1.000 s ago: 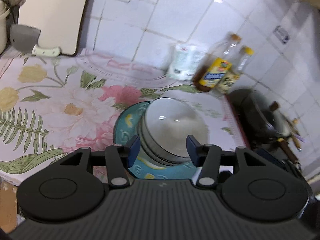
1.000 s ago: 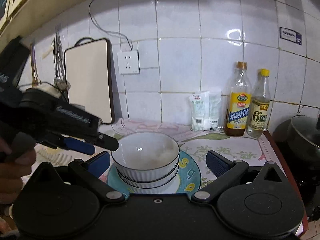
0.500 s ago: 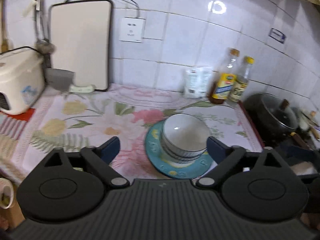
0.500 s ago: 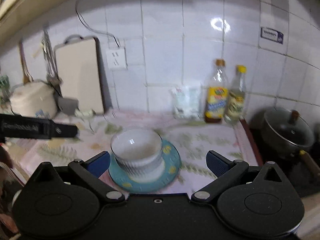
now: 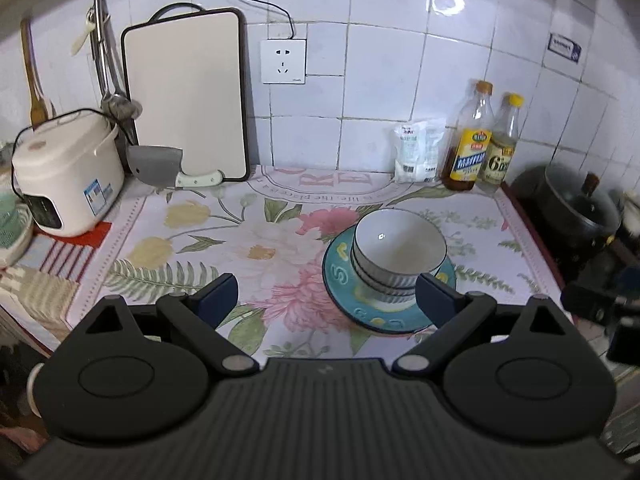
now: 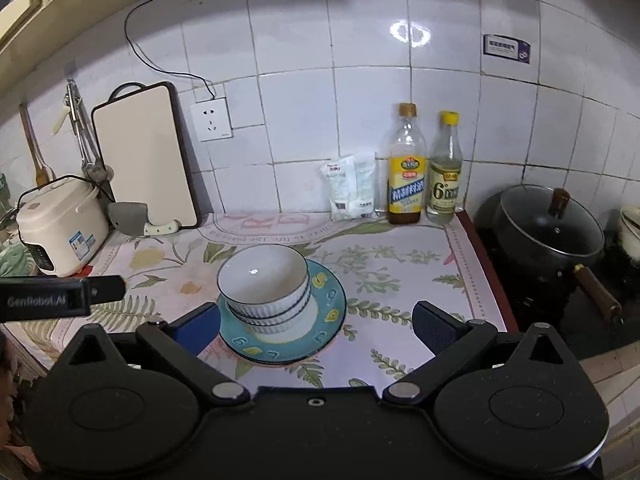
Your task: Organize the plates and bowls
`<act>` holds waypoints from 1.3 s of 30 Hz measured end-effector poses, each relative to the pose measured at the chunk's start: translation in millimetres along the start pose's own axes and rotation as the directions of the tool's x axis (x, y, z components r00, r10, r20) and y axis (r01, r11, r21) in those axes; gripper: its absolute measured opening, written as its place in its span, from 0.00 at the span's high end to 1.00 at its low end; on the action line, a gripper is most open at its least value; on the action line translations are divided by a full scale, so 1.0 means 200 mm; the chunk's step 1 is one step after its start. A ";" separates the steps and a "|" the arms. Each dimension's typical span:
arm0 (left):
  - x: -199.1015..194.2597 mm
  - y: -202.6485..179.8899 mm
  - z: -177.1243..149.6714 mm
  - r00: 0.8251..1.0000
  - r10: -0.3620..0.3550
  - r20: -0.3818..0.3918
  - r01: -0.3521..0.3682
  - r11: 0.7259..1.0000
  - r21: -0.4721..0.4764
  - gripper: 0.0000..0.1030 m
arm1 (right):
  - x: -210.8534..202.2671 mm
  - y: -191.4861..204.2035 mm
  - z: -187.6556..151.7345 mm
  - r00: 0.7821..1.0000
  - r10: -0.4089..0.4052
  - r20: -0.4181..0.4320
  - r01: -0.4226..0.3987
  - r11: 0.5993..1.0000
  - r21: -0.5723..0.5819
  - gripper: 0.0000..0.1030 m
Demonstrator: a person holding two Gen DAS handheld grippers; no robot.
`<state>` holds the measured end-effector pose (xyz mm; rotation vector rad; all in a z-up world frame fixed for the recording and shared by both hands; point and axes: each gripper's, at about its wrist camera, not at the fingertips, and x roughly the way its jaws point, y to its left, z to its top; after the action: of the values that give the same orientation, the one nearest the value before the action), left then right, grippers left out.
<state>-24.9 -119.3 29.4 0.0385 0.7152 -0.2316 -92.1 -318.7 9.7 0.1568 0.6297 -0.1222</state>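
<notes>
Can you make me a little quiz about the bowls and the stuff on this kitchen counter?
1. True or false: the stack of white ribbed bowls sits on the teal round plate with yellow marks.
2. What leans against the tiled wall behind the grey cleaver?
A. a frying pan
B. a cream rectangular cutting board
C. a wooden tray
3. Fill in: both the left gripper and the right gripper are ____, holding nothing.

Key:
1. True.
2. B.
3. Open; the bowls lie beyond the fingers, untouched.
</notes>
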 end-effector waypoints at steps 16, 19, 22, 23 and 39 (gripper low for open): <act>0.05 -0.04 -0.07 0.997 0.029 -0.076 -0.026 0.999 0.046 0.06 | 0.04 0.01 -0.05 0.998 -0.051 -0.028 0.049 0.997 -0.058 0.00; 0.06 -0.04 -0.07 0.995 0.033 -0.091 -0.029 0.998 0.049 0.06 | 0.03 0.03 -0.05 0.997 -0.069 -0.027 0.067 0.995 -0.075 0.00; 0.03 -0.04 -0.05 0.995 0.042 -0.089 -0.037 0.998 0.052 0.06 | -0.01 0.06 -0.05 0.996 -0.092 -0.017 0.090 0.991 -0.104 0.00; 0.02 -0.04 -0.05 0.996 0.044 -0.084 -0.039 0.998 0.059 0.06 | -0.02 0.07 -0.04 0.995 -0.098 -0.014 0.096 0.989 -0.116 0.00; -0.03 -0.06 -0.09 0.993 0.065 -0.096 -0.057 0.995 0.079 0.06 | -0.07 0.09 -0.06 0.996 -0.080 0.041 0.085 0.989 -0.123 0.00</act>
<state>-44.1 -127.3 20.1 0.1454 0.8021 -0.1993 -107.4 -298.5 11.1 0.0083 0.6063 -0.1649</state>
